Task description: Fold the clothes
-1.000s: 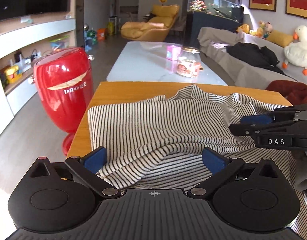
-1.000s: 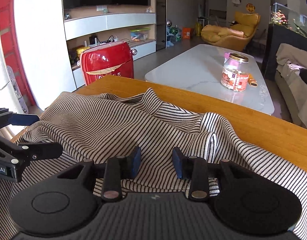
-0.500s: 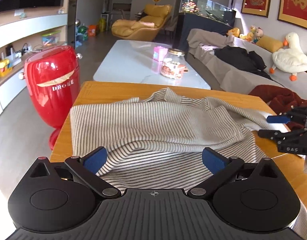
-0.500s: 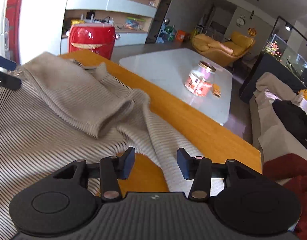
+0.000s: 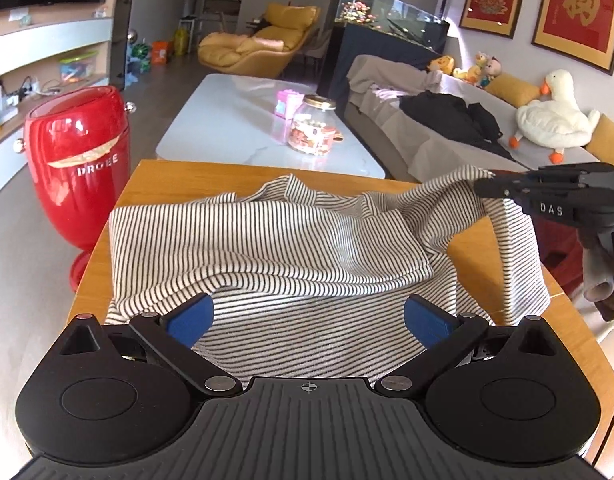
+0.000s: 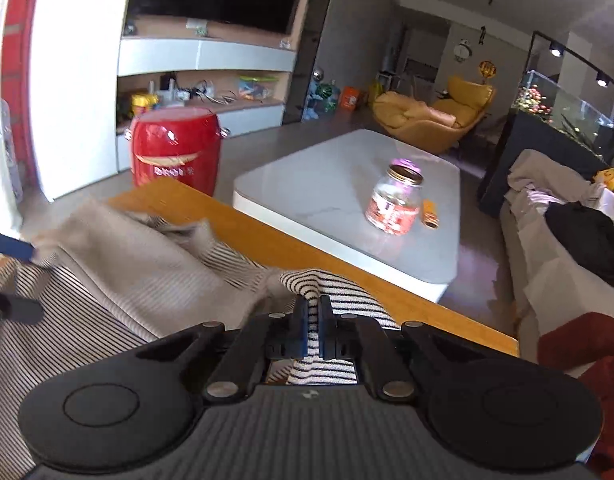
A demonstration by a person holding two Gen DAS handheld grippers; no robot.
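Left gripper (image 5: 307, 314): jaws spread wide over the near hem of the striped sweater (image 5: 267, 248), holding nothing.
Right gripper (image 6: 311, 322): clamped on a striped sleeve, lifted at the wooden table's (image 5: 167, 176) right edge.
Sweater: rumpled across the table; its far folds blur in the right wrist view.
Beyond: red DROEE bin (image 5: 77, 160), glass jar (image 5: 313, 126) on a white coffee table (image 5: 227, 120); contents unreadable.

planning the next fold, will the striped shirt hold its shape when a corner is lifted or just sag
Likely sag: the striped shirt droops from the right gripper, whose fingers are shut on a corner. It probably weighs little, since that one pinch carries the raised part. On the wooden table it already lies rumpled, so pushing would probably bunch it.
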